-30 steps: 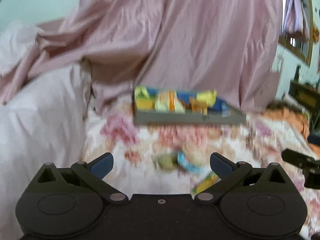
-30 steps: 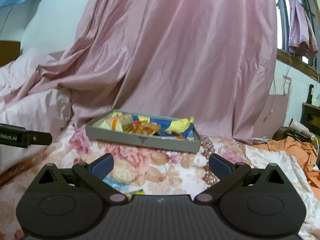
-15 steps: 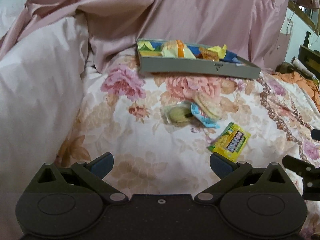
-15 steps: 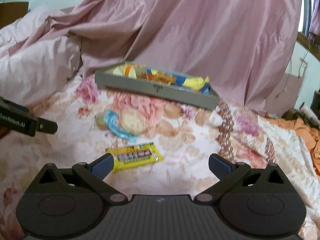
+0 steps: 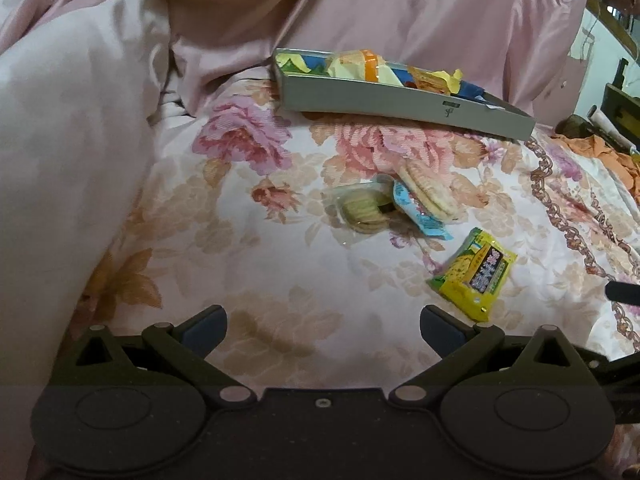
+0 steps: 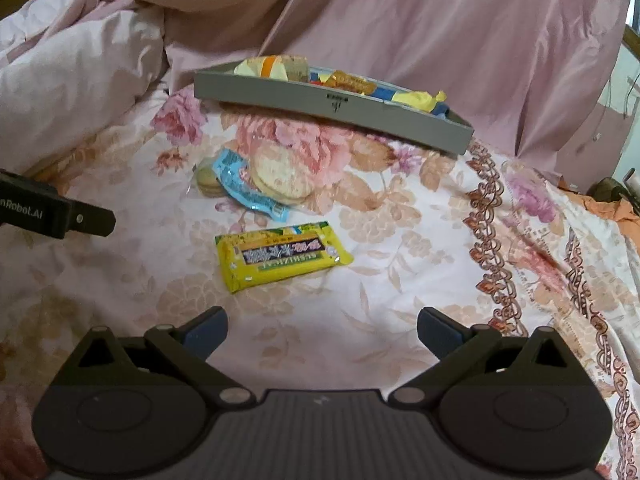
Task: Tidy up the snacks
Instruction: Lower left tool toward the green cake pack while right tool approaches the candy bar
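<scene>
One yellow snack packet [image 6: 282, 255] bears blurred, possibly "SUSHIZHIZAI", lettering.

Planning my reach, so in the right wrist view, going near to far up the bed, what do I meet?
Right tongs → yellow snack packet → blue-wrapped round crackers → grey tray of snacks → pink drape.

Loose snack packets [image 6: 280, 254]: three; tray [image 6: 320, 110]: one.
</scene>
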Available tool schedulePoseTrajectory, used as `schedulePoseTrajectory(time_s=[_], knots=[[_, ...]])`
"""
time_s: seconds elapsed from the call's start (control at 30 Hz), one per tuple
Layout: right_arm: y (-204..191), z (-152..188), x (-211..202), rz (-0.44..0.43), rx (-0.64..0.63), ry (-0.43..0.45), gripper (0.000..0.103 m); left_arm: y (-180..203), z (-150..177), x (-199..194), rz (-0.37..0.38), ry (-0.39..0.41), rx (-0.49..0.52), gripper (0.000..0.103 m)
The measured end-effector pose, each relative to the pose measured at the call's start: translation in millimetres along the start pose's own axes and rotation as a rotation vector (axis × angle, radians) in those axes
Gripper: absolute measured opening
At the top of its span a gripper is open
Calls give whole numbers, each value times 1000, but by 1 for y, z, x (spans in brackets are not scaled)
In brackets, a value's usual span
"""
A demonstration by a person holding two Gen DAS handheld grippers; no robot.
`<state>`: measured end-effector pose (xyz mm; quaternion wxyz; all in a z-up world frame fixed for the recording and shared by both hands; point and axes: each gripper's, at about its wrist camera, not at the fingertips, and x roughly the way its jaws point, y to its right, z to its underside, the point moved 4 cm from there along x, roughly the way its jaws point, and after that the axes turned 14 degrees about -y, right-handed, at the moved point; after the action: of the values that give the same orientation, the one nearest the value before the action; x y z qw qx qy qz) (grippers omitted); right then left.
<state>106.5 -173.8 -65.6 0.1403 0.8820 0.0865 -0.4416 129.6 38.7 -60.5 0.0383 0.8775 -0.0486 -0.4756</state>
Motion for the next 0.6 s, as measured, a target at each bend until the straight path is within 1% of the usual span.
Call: schedulePoseTrajectory(time_s=[0.13,0.23,0.3,0.47,0.53,0.6], knots=[[0,-2,9,-19,10,-14,103,4,-6,6,2,25,28,102],[0,-3,13,-26,21,0,103,5,-12,13,1,50,49,102],[0,-4,16,-37,31,7,103,3,-17,19,-1,81,61,102],[-3,-2,25,-82,37,10,103,-6,-35,39,-47,89,88,102],[-5,-2,27,-74,17,5,103,-10,-42,45,-29,98,81,102],[-6,-2,28,-64,5,5,103,-11,-53,52,19,119,88,102]])
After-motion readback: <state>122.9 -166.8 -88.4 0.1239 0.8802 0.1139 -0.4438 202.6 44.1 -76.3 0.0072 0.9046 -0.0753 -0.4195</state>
